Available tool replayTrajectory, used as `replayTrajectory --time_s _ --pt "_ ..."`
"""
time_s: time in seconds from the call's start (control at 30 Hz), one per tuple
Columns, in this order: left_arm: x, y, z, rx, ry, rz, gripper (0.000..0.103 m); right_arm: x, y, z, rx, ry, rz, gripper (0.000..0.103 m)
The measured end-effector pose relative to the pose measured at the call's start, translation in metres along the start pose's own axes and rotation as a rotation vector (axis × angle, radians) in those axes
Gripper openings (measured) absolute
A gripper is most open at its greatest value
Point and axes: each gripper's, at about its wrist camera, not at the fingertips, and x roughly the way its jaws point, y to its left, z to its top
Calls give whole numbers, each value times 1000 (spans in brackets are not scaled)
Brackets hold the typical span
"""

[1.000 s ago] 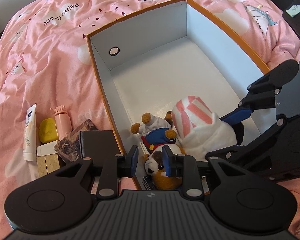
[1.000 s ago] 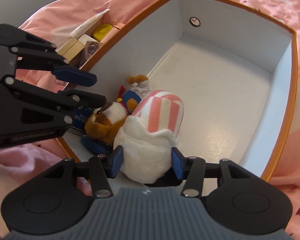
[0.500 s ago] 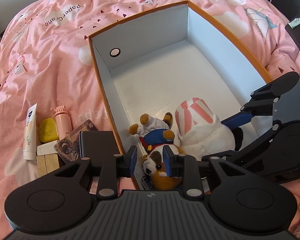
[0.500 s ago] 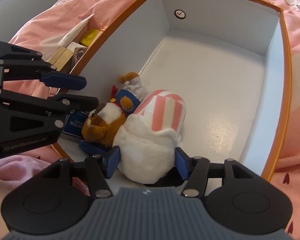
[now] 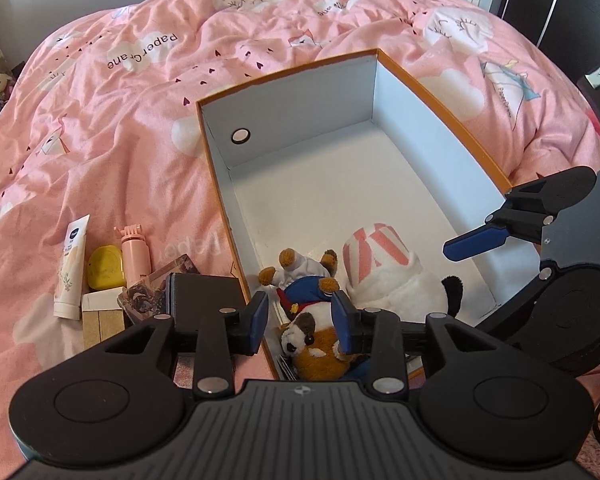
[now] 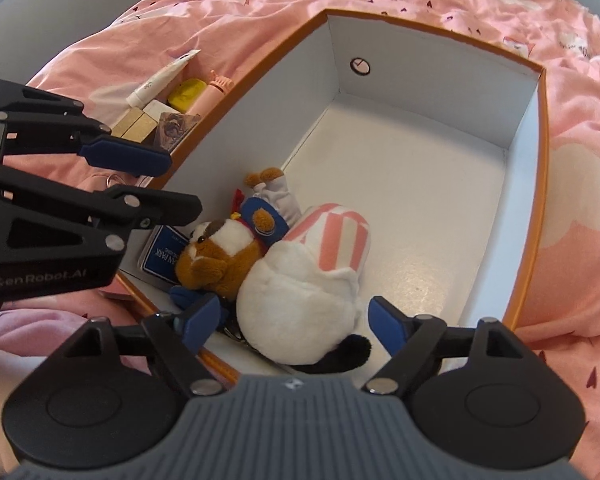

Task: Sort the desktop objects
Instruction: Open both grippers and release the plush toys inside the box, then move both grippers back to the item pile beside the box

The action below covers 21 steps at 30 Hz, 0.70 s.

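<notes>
An orange-rimmed box (image 5: 440,102) with white walls lies on a pink duvet. In its near corner are a brown-and-white plush dog (image 5: 314,342) in a blue outfit and a white plush (image 6: 300,300) with a pink-striped top, side by side. My left gripper (image 5: 300,324) hovers above the dog with its jaws opening, and the pads do not press on it. My right gripper (image 6: 294,322) straddles the white plush from above, its jaws opening wide and clear of the fur on both sides. The left gripper (image 6: 172,184) also shows over the box's left wall.
Outside the box's left wall lie a cream tube (image 5: 72,268), a yellow case (image 5: 106,268), a pink bottle (image 5: 134,254), gold blocks (image 5: 100,316), a picture card (image 5: 156,288) and a black box (image 5: 204,296). A blue booklet (image 6: 162,254) lies under the dog. The box's far half holds nothing.
Both grippers have opened and lifted a little. The right pads have come off the white plush and the left pads off the dog; both toys stay lying in the box.
</notes>
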Motion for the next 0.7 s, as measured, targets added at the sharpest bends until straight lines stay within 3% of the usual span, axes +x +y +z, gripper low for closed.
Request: replayTrajectory --time_s 0.43,0.57,0.7 --pt "-34 22 -14 -108 -95 -19 45 -38 10 3 56 -173 -116 83" --pt "-39 33 -19 -148 -112 -1 45 -49 18 2 94 -319 -69 83" --pt "-45 47 -26 -194 -135 22 45 -54 32 4 64 -436 -75 83"
